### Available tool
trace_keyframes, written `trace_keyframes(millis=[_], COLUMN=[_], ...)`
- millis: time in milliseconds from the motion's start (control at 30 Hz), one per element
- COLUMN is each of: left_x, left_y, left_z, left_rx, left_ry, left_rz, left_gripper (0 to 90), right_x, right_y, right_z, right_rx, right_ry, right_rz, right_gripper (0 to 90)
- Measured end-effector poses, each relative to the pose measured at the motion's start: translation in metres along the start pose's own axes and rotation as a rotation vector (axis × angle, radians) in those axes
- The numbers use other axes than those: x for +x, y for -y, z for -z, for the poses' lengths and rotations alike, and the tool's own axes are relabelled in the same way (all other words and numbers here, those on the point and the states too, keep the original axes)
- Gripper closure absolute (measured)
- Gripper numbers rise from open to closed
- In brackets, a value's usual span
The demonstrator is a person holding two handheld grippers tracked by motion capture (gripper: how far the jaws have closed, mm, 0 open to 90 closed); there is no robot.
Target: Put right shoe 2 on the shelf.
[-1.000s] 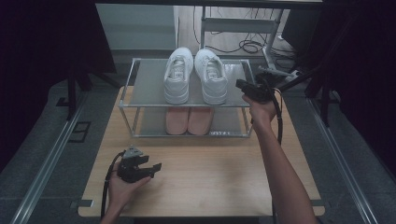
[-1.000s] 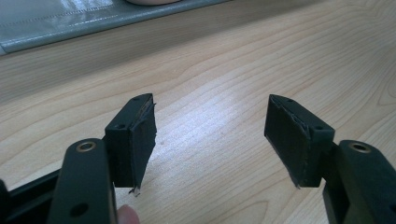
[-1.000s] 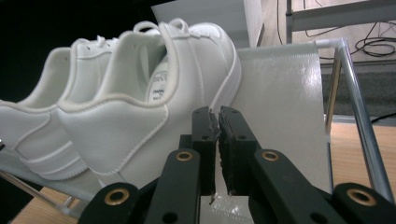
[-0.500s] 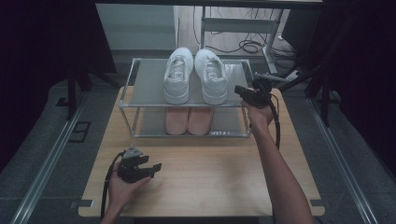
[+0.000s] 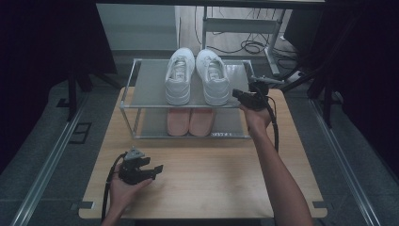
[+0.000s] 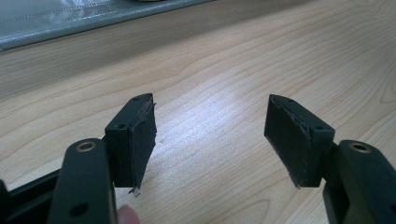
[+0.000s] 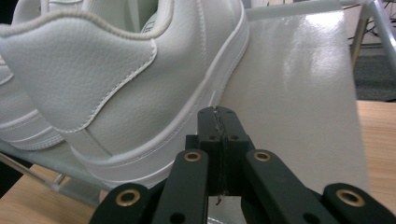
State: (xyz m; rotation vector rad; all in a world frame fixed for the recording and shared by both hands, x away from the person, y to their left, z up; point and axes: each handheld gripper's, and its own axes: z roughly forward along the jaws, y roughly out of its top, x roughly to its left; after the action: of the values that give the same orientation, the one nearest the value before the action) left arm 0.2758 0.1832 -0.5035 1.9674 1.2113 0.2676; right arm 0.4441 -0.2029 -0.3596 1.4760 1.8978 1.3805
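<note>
The white sneakers (image 5: 196, 75) already stand as a pair on the top shelf of the rack (image 5: 150, 89), with pink slippers (image 5: 189, 121) on the shelf below. The right gripper (image 5: 237, 94) has its fingers pressed together on nothing, their tips just beside the heel of the right sneaker (image 7: 116, 79) (likely nudging it straight). The left gripper (image 5: 157, 168) rests over the surface (image 5: 211, 174), fingers wide apart and empty, well clear of the shoes. Little appears left beyond final alignment.

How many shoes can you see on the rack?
4. Two white shoes, one beside the other, stand on the top shelf. Two pink shoes, left and right, sit on the lower shelf, partly hidden beneath; more could hide there.
</note>
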Motion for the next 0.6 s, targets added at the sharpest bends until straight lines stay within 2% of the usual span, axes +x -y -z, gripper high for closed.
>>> trace_keyframes(millis=[167, 467, 600], left_x=[0.0, 0.0, 0.0], left_y=[0.0, 0.0, 0.0], left_z=[0.0, -0.001, -0.001], left_rx=[-0.001, 0.002, 0.002], left_ry=[0.0, 0.0, 0.0], left_rz=[0.001, -0.002, -0.001], left_gripper=[34.3, 34.3, 34.3], right_x=[0.006, 0.01, 0.014], right_y=[0.002, 0.002, 0.002], right_z=[-0.005, -0.006, -0.008], right_rx=[0.008, 0.007, 0.011], right_ry=[-0.015, -0.004, -0.025], right_rz=[0.006, 0.014, 0.008], right_gripper=[89.7, 90.0, 90.0])
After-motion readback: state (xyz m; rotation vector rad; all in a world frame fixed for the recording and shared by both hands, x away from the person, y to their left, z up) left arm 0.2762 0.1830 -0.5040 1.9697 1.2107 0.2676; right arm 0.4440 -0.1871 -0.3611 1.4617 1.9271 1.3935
